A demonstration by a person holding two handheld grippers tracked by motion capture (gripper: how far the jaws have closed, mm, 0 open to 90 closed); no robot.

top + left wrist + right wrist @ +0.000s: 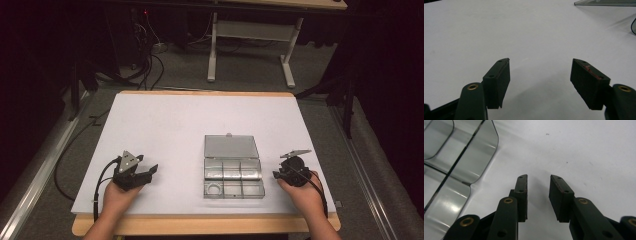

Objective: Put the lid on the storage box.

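Note:
A clear plastic compartment box [233, 176] lies open right of the middle of the white tabletop [165, 125], its lid [231, 147] folded back away from me. A round shape sits in its near-left compartment [215, 189]; I cannot tell what it is. My left gripper [149, 171] rests near the front left with its jaws pointing right. Its jaws [540, 61] are wide apart over bare white surface. My right gripper [276, 174] is just right of the box and apart from it. It is open [538, 177] with a narrow gap and nothing in it, and the box's curved compartments [461, 157] lie to its left.
The tabletop has a wooden rim [200, 225] along the front. Cables [150, 65] trail on the floor beyond the far edge, near another table's white legs [212, 50]. A lid corner [604, 2] and a dark cable [633, 25] show at the right of the left gripper view.

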